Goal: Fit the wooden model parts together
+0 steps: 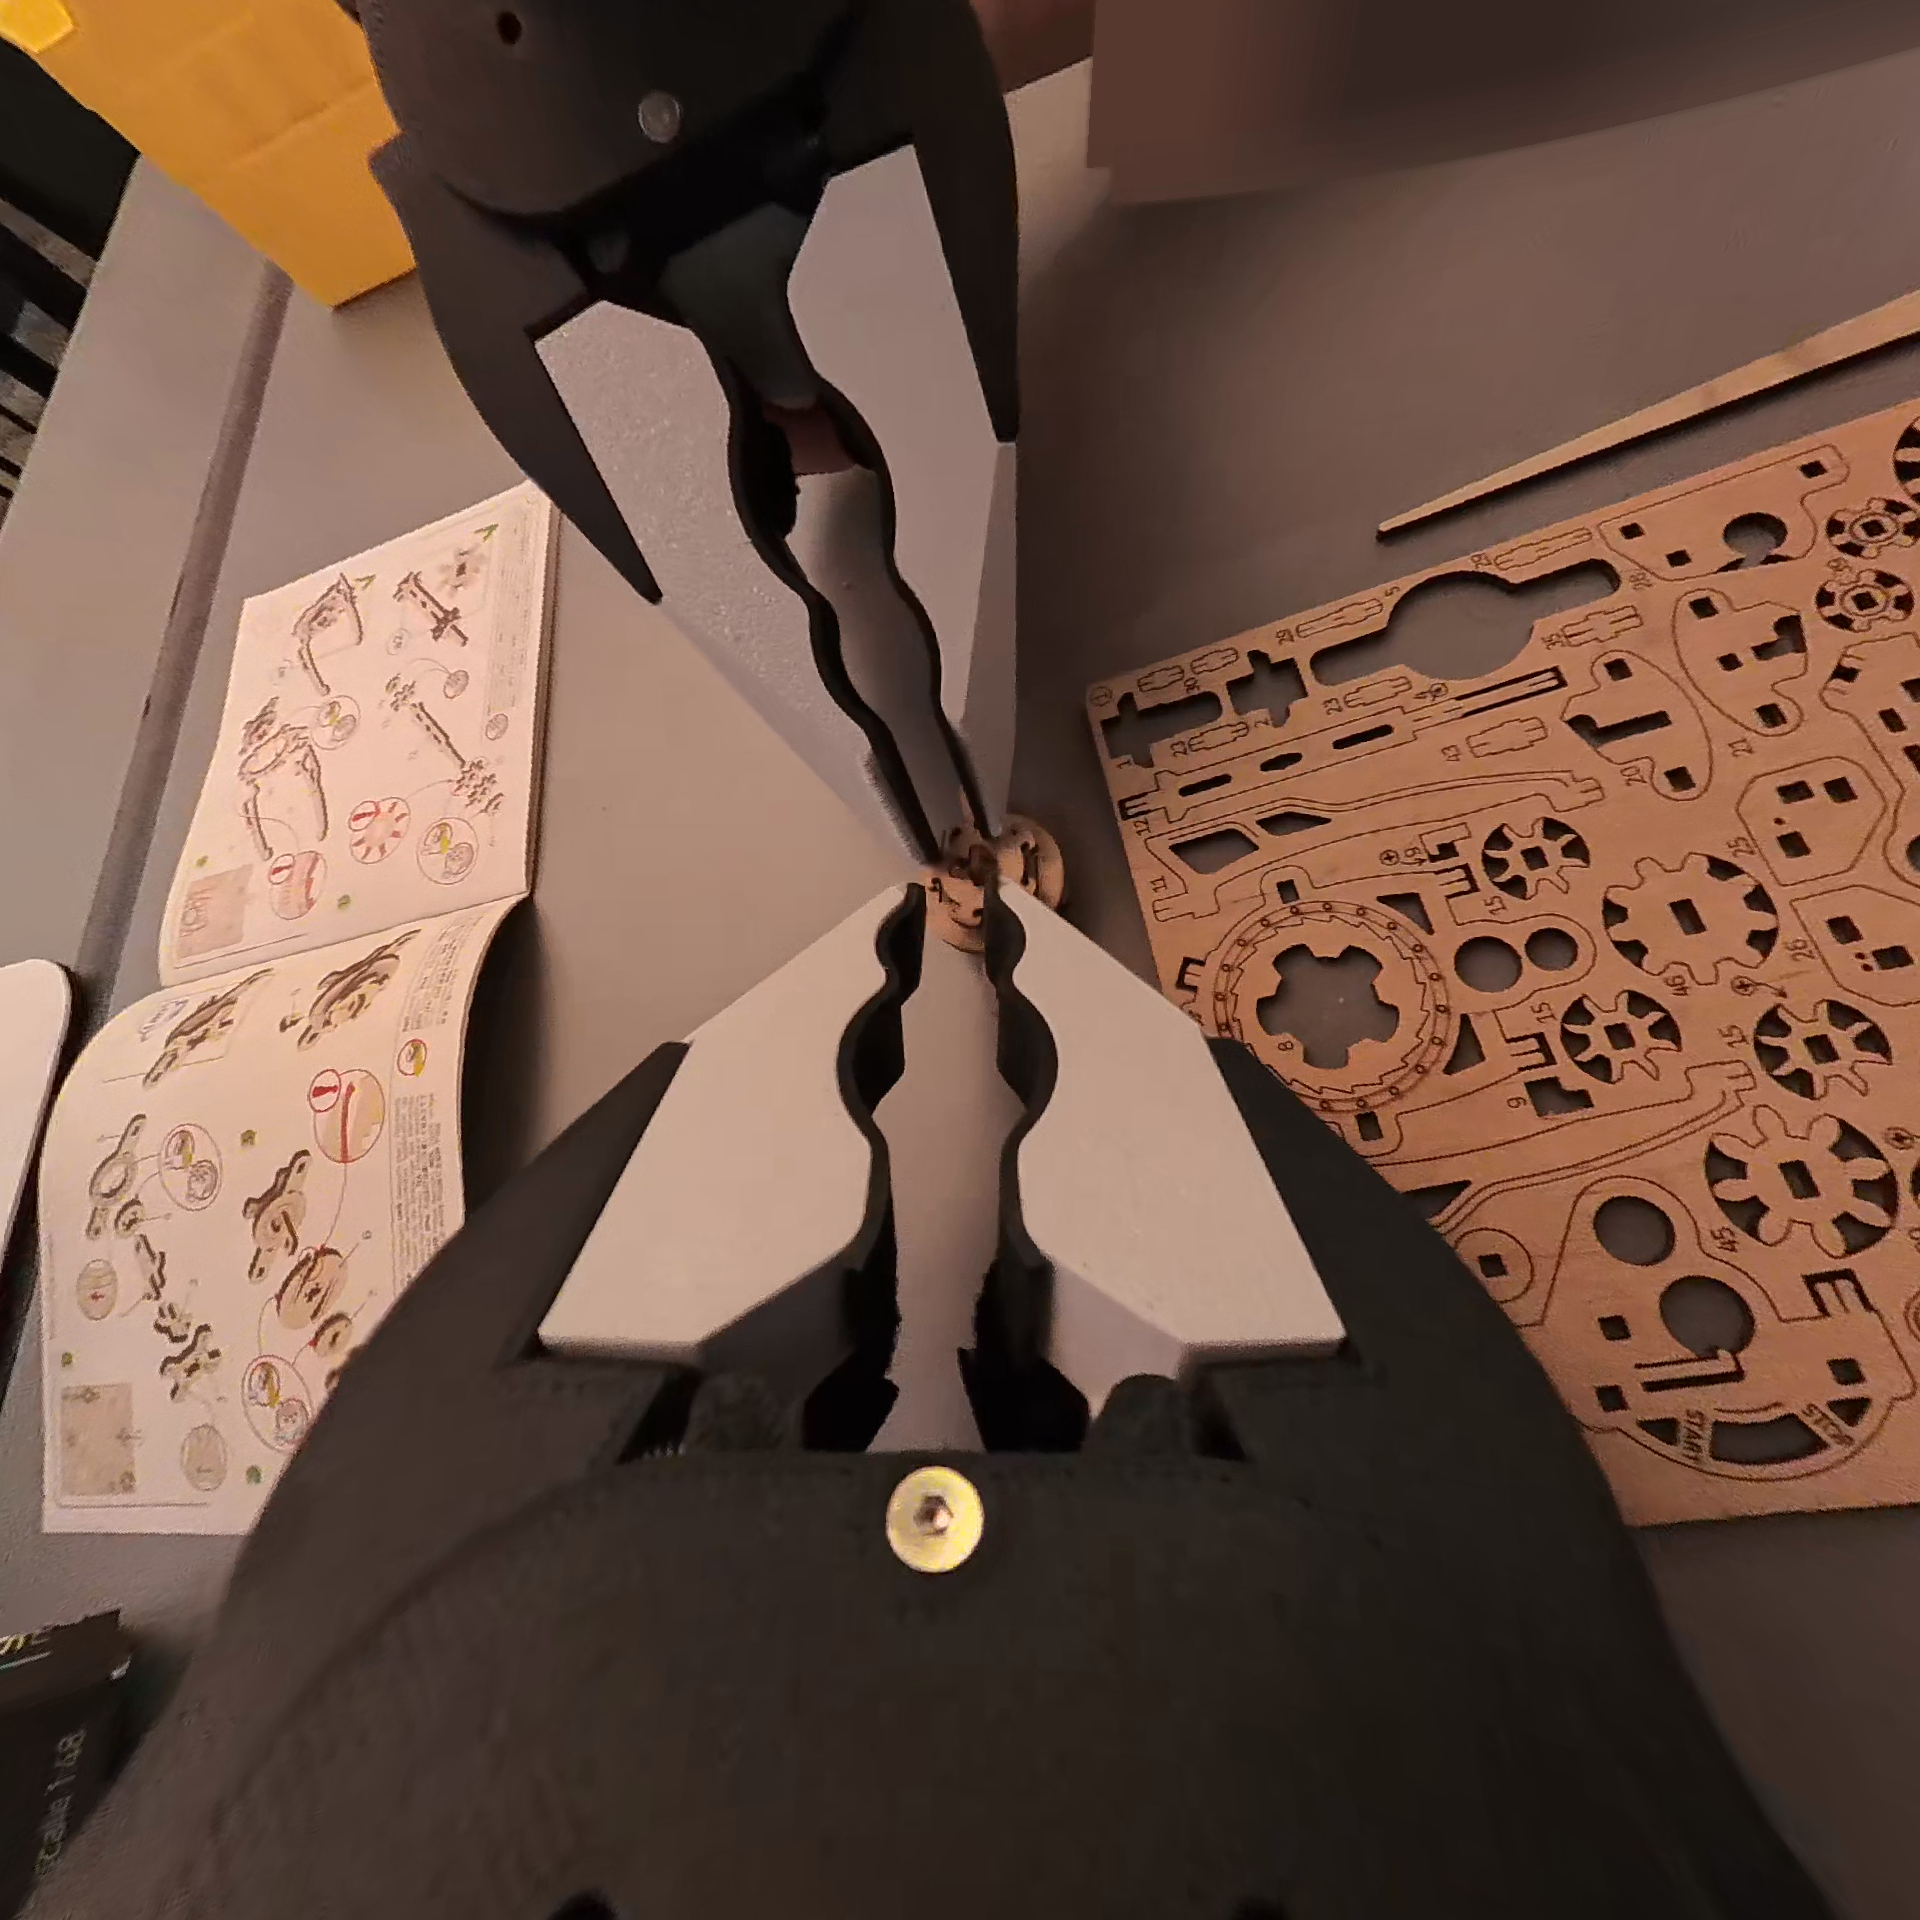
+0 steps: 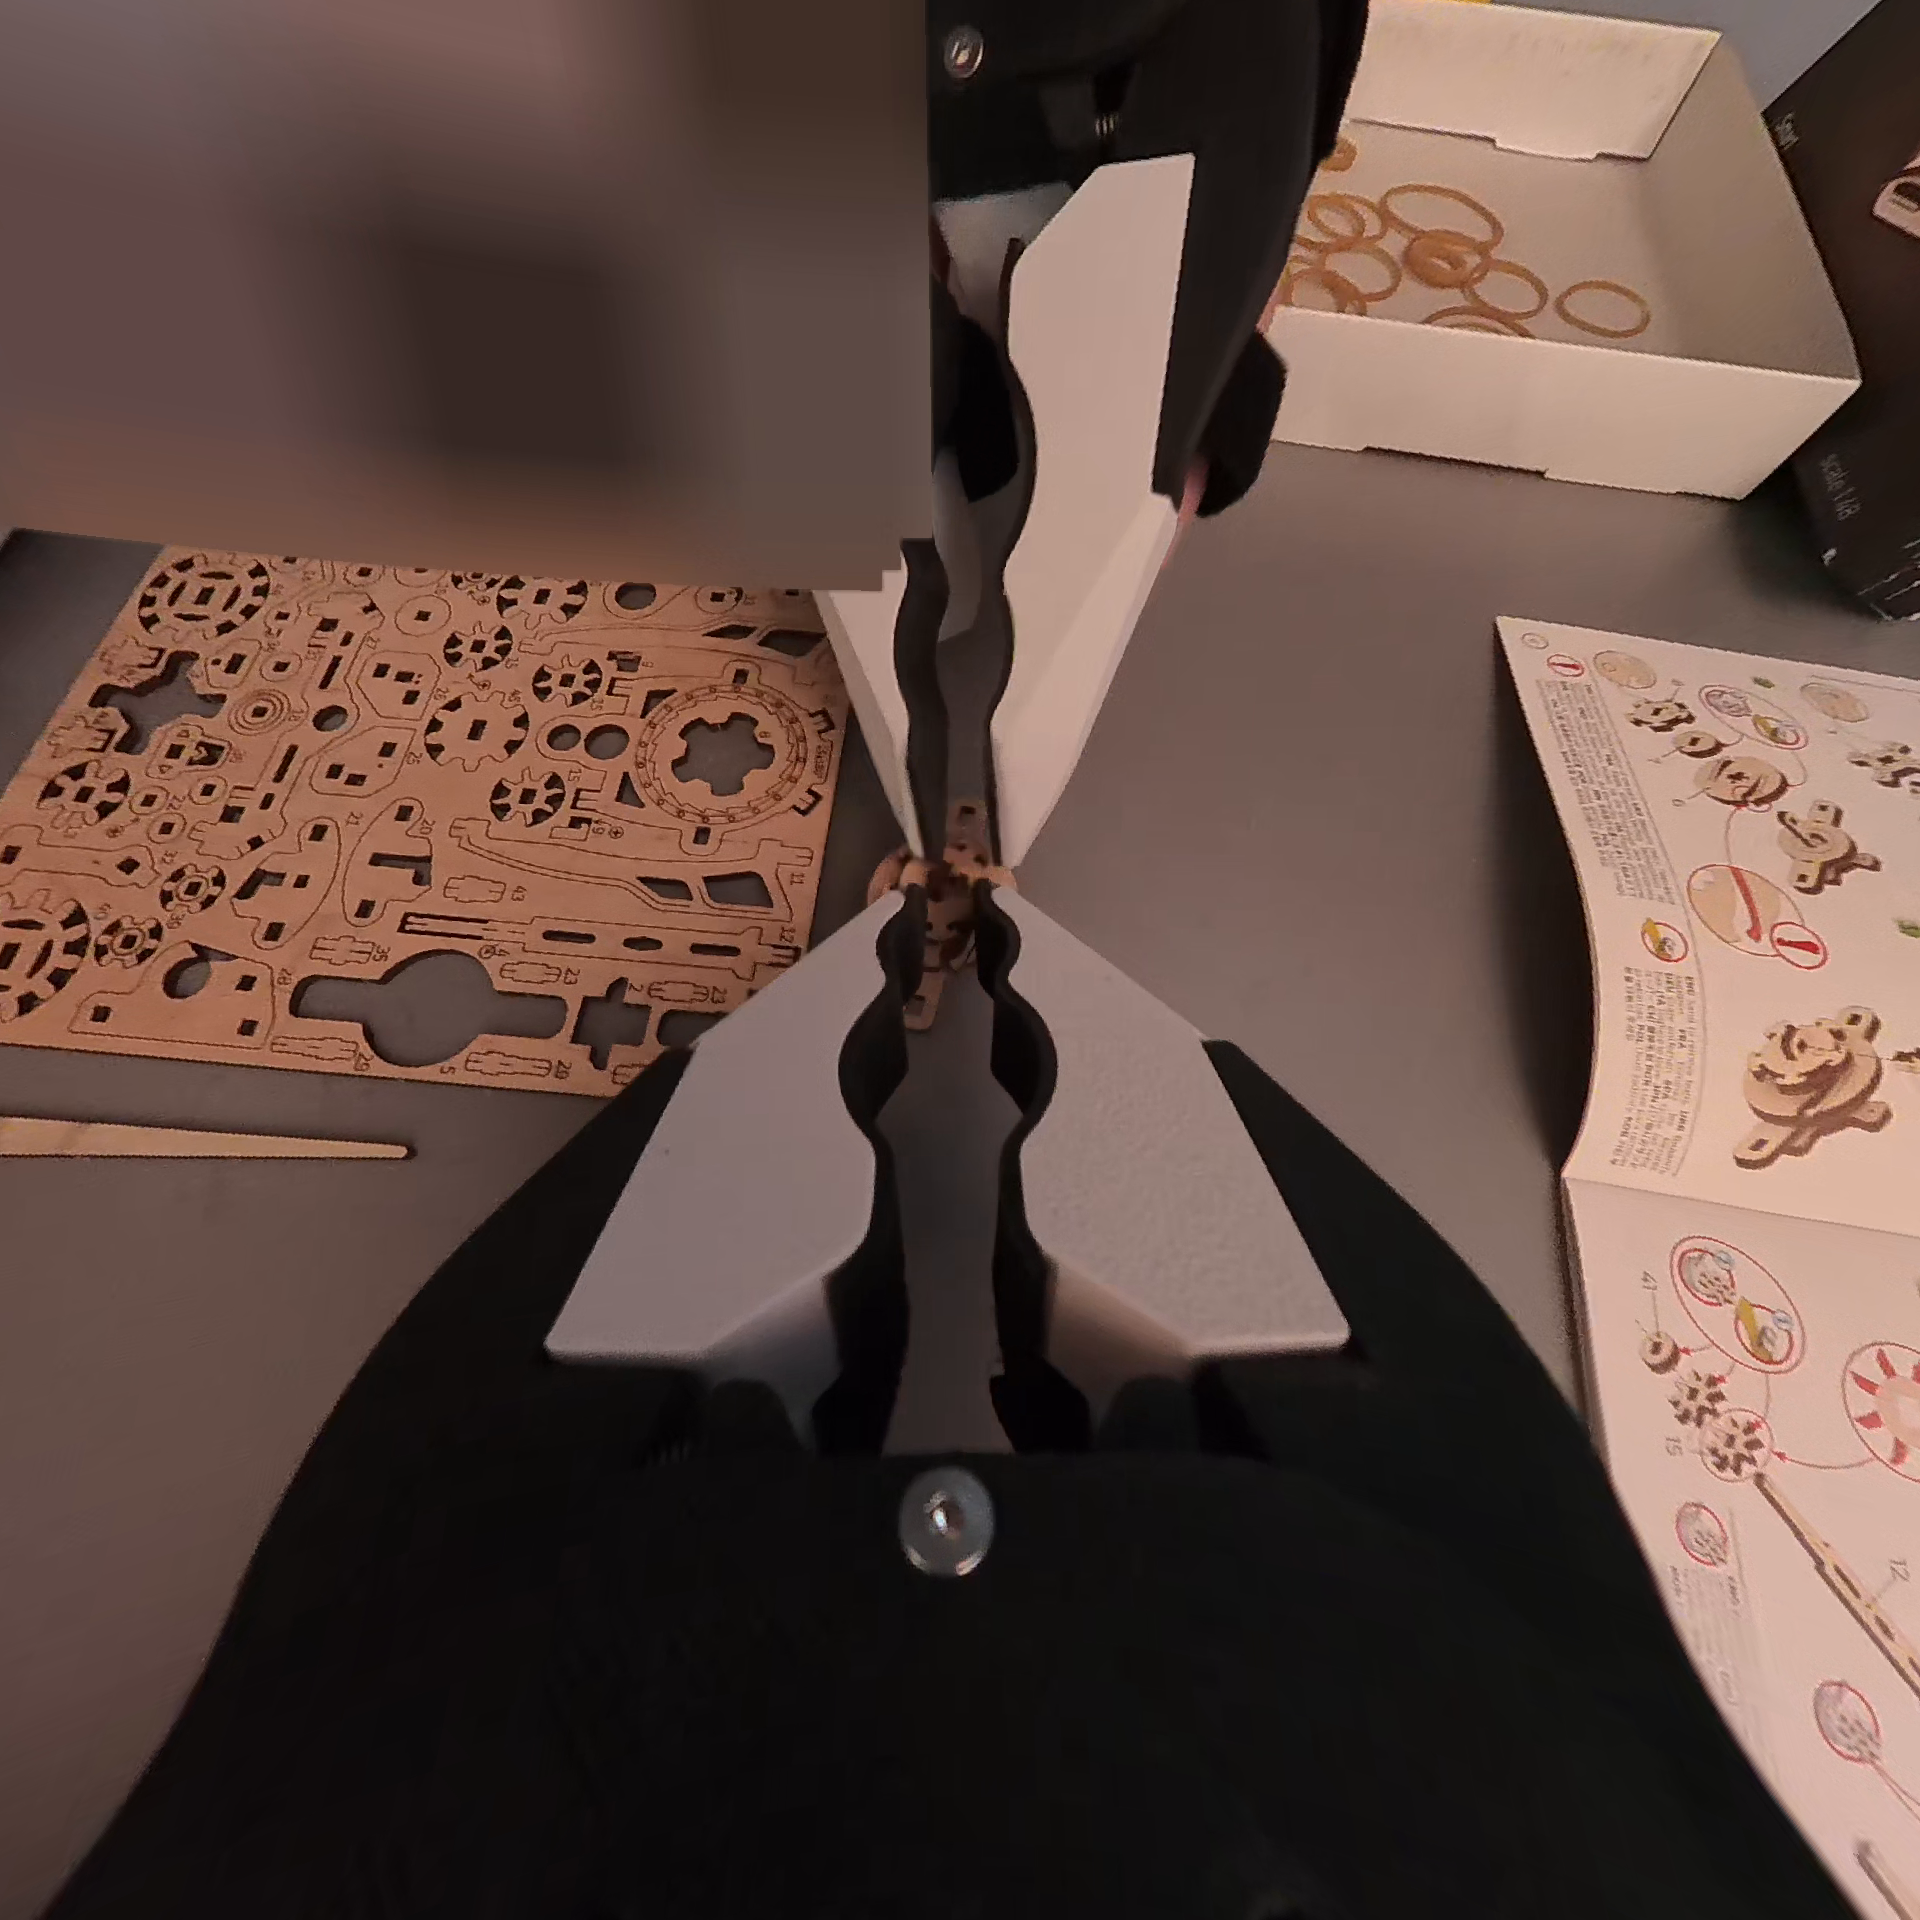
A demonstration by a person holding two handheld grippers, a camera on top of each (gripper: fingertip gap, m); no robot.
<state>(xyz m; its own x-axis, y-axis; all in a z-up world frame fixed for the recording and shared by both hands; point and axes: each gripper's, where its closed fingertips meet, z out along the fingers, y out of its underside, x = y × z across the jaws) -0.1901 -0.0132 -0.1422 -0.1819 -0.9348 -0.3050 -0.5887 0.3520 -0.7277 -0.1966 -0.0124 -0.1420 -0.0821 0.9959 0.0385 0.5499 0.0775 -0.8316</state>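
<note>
A small wooden assembly of round discs hangs above the grey table between both grippers. It also shows in the right wrist view. My left gripper is shut on its near disc. My right gripper comes from the opposite side, tip to tip with the left, and is shut on the same small assembly. In the right wrist view my right gripper is at the bottom and the left gripper comes from above. The joint between the parts is hidden by the fingertips.
A laser-cut wooden parts sheet lies flat beside the grippers, with a thin wooden stick past it. An open instruction booklet lies on the other side. A white box holds rubber bands. Both grippers' tips are close together, under 4 cm apart. Both grippers' tips are roughly 15 cm from the thin wooden stick. Seen from the left wrist view as well.
</note>
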